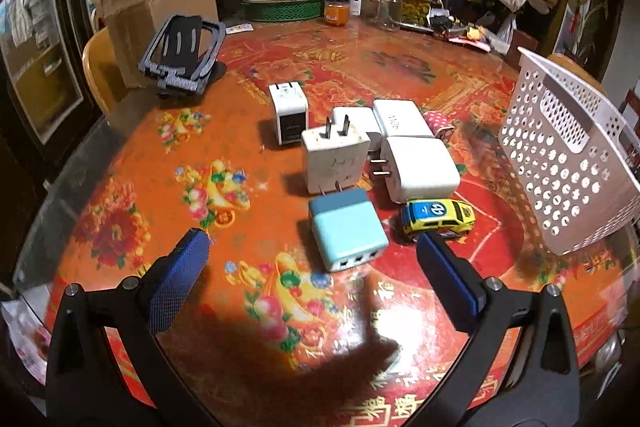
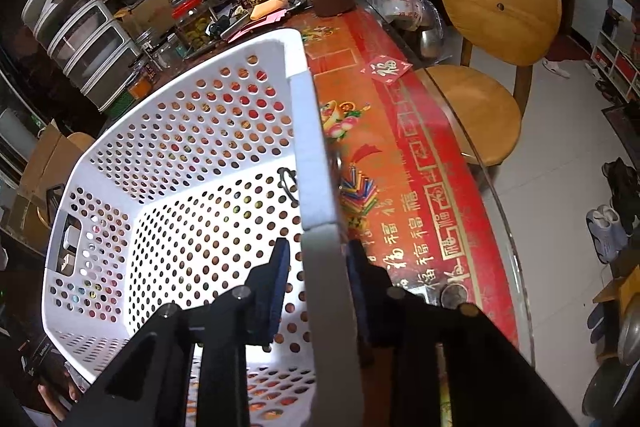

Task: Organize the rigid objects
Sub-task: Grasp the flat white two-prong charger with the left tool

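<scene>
A: Where's the blue charger?

B: Lower middle of the left view, flat on the table, just ahead of the left hand-held gripper, whose jaws stand wide and empty. A toy car sits just right of it, white chargers touching behind.

A: And the basket?

B: Tilted, with the right hand-held gripper clamped on its rim.

A: Best approach?

B: Probably straddle the charger's sides squarely, clear of the car, then lift straight up.
</scene>
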A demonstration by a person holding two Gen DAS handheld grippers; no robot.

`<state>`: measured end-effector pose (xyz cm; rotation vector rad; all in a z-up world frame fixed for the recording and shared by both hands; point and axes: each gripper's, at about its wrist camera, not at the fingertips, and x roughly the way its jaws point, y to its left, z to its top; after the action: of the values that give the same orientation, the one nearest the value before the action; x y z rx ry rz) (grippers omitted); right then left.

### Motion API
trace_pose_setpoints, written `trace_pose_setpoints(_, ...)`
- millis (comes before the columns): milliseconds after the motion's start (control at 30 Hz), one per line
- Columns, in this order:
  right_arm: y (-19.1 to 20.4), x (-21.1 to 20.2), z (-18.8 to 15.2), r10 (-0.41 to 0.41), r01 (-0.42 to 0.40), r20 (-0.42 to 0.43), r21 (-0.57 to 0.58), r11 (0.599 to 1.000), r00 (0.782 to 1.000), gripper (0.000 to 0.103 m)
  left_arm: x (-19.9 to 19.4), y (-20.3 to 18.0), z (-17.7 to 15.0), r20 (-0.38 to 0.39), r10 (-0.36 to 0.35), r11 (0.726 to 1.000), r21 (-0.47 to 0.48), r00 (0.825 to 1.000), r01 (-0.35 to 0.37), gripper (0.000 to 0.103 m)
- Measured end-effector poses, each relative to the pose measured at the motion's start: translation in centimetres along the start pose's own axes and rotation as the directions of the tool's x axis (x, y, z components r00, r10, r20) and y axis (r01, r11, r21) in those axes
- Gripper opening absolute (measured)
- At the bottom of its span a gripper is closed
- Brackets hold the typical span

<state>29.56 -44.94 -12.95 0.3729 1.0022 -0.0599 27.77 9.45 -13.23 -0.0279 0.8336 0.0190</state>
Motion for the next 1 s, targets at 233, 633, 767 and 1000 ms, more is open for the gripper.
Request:
trace_pose_setpoints(233,0.2,0.0,-0.1,-0.022,0.022,0.005,0.003,1.000,1.000,0.021,2.3,0.9,3.9,-0.027,0.015,1.000,-0.010,1.000,-0.016,0.101)
trace_pose_setpoints(633,0.0,0.0,0.0,-0.017,0.017,0.007,0.007,1.000,1.000,0.021,6.4,-1.9,6.7,-0.081,0.066,0.997,-0.026,0.995,-0.069,0.082)
trace_pose_setpoints(767,0.1,0.1,-0.1,-0.018,0.018,0.006,0.007,1.000,1.000,0.021,7.5,-2.5,6.9,-0.092,0.117,0.993,-0.019,0.989,-0.120,0.070)
trace_pose_setpoints(1000,0.1,0.0,-0.1,-0.017,0.017,0.005,0.008,1.000,1.000,0.021,8.6,-3.5,7.0,-0.102,0.167,0.986,-0.007,0.981,-0.169,0.046)
